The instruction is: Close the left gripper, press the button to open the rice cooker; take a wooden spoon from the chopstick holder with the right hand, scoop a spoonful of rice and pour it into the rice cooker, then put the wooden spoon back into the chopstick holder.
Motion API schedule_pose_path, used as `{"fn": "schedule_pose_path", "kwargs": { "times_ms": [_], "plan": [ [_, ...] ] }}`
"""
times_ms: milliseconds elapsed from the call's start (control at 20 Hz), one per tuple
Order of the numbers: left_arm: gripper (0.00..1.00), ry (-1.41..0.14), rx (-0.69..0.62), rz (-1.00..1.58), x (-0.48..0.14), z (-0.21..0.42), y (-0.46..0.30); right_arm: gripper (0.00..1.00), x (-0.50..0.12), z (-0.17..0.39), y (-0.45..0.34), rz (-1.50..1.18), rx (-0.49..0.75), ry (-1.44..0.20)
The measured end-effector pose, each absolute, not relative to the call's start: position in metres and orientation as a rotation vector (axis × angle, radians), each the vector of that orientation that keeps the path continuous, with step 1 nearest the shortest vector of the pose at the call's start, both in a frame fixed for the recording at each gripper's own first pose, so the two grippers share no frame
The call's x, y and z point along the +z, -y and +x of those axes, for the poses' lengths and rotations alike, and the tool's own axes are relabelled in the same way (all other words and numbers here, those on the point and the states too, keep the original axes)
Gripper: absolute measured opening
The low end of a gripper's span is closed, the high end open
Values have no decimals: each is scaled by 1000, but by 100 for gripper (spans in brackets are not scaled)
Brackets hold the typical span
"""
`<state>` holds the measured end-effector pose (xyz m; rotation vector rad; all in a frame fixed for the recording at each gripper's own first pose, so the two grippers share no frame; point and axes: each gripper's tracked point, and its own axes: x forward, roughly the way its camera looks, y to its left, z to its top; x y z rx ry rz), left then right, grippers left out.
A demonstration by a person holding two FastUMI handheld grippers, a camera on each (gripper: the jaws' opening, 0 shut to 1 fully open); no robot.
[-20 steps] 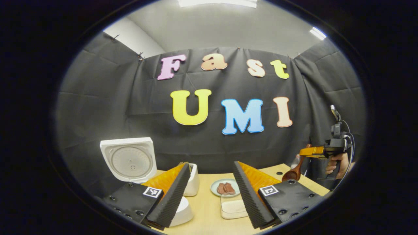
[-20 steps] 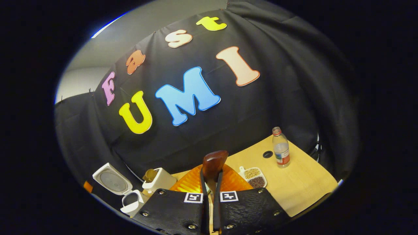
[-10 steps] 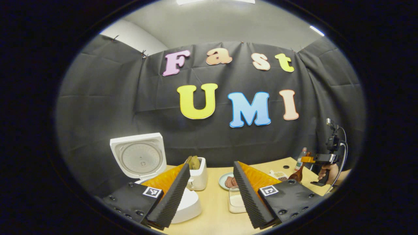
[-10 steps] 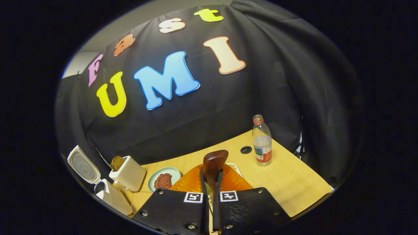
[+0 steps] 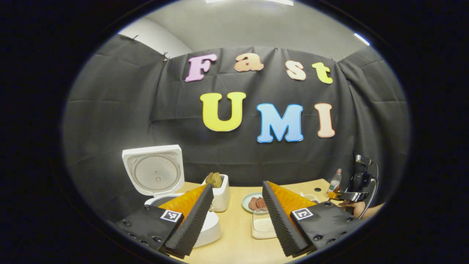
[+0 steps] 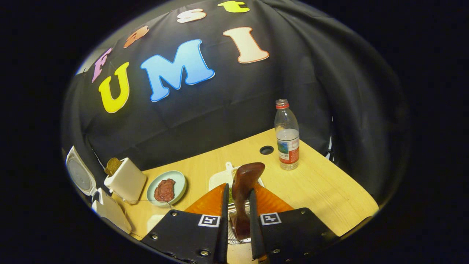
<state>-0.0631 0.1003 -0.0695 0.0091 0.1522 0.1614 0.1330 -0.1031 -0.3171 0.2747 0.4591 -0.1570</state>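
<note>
left tongs (image 5: 237,216) spread | right tongs (image 6: 237,216) pinching glossy wooden spoon (image 6: 244,190)

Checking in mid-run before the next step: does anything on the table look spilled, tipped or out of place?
Nothing stands out. The rice cooker stands with its lid up, the bottle is upright, and the wooden spoon sits between the right gripper fingers. No spill on the table.

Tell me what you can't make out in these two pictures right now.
- Rice cooker pot, left gripper view: the left gripper covers its inside.
- White tray, left gripper view: partly behind the same gripper; contents too pale to tell.
- Wooden spoon handle's end, right gripper view: hidden between the right gripper's jaws; whether it has been set down is unclear.
- Dish behind the spoon, right gripper view: contents hidden.
</note>
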Motion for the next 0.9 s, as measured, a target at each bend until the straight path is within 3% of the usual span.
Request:
{"fn": "schedule_pose_path", "kwargs": {
  "times_ms": [50, 150, 200, 400, 700, 900],
  "plan": [
    [93, -147, 165, 7, -69, -60, -101, 28, -315, 125, 113, 242, -182, -469],
    [97, -129, 169, 4, -64, -52, -104, 76, -307, 110, 132, 175, -229, -476],
    [92, -112, 165, 1, -59, -50, -103, 100, -300, 104, 135, 157, -229, -461],
    [99, -56, 177, 24, -38, -33, -117, 95, -234, 72, 122, 119, -148, -341],
    [92, -23, 247, 55, -4, 0, -175, 96, -160, 51, 101, 134, -92, -226],
    [96, -9, 323, 78, 20, 17, -230, 96, -137, 53, 89, 103, -66, -187]
  ]
}}
